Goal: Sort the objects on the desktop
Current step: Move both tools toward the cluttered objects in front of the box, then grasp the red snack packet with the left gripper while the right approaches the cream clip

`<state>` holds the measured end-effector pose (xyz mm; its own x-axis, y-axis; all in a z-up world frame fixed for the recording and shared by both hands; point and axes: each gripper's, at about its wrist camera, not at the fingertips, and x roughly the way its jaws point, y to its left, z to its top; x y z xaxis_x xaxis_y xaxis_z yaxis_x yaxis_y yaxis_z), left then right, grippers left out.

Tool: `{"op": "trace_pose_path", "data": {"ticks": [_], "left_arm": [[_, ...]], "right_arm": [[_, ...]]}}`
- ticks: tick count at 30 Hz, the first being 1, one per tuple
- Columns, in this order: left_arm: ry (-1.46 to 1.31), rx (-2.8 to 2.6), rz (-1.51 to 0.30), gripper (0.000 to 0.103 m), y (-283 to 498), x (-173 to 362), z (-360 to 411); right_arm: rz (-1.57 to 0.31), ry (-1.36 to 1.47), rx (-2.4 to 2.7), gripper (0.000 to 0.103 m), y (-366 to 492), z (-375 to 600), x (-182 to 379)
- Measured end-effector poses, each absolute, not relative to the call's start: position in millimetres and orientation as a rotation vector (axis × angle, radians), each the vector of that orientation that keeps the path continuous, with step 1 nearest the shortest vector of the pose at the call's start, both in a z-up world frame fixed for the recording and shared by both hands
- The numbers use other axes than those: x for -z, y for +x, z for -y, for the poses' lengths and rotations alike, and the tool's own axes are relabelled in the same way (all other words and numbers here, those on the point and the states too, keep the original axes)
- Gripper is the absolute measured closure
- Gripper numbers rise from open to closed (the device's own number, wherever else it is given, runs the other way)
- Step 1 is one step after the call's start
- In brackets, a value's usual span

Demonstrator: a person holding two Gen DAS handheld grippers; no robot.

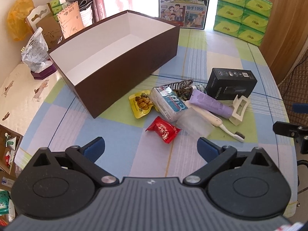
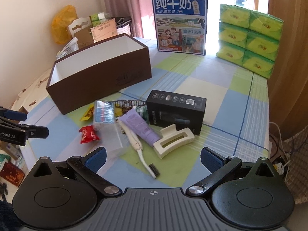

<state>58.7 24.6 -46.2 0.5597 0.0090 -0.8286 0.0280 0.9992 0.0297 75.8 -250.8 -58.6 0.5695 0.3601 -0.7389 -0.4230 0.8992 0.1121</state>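
A brown box [image 1: 123, 73] with a white empty inside stands on the checked tablecloth; it also shows in the right wrist view [image 2: 100, 82]. Beside it lies a pile: red snack packet [image 1: 163, 132] [image 2: 88, 134], yellow snack packet [image 1: 141, 103], cotton swab box [image 1: 168, 102] [image 2: 104, 113], purple tube [image 1: 210, 104] [image 2: 141, 128], cream hair claw [image 1: 239, 108] [image 2: 174, 141], white brush [image 1: 225, 128] [image 2: 142, 154], black carton [image 1: 231, 83] [image 2: 176, 111]. My left gripper [image 1: 151, 151] is open, just short of the red packet. My right gripper [image 2: 153, 159] is open over the brush.
A blue milk carton [image 2: 180, 23] and stacked green tissue packs [image 2: 248, 36] stand at the table's far edge. A clear plastic case [image 1: 194, 123] lies in the pile. Bags and cartons [image 1: 44, 25] crowd the left, beyond the box. The table edge runs along the right.
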Motion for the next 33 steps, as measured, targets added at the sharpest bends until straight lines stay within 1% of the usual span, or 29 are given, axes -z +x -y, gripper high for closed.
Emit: {"op": "trace_pose_path", "data": {"ticks": [4,13,15,16,17,30,32,33], "left_arm": [[0.02,0.014,-0.994,0.009,67.6,59.9,-31.6],[-0.001,0.031,-1.016,0.01,92.9,89.9,-34.4],[-0.01,0.034,-1.032,0.015,99.8,98.4,-33.4],[-0.015,0.035,-1.039,0.019,103.1,102.2,-32.7],[-0.021,0.036,-1.045,0.02,106.3,106.1,-32.4],[-0.054,0.034,-1.086,0.021,142.4,137.7,-25.5],[-0.046,0.025,-1.095,0.028,147.1,143.1,-25.6],[-0.041,0.018,-1.101,0.03,149.3,146.2,-26.0]], "right_arm": [[-0.86,-0.076,-0.424,0.002,83.7,251.3,71.0],[-0.9,-0.024,-0.379,0.004,102.0,248.8,88.2],[-0.906,-0.026,-0.372,0.005,105.6,247.1,91.6],[-0.911,-0.024,-0.367,0.005,107.8,246.9,93.6],[-0.919,-0.019,-0.361,0.006,110.4,247.1,96.0],[-1.015,0.048,-0.301,0.006,136.4,260.8,119.0],[-1.023,0.051,-0.295,0.006,140.1,261.8,120.7],[-1.026,0.053,-0.295,0.006,141.9,262.1,121.5]]}}
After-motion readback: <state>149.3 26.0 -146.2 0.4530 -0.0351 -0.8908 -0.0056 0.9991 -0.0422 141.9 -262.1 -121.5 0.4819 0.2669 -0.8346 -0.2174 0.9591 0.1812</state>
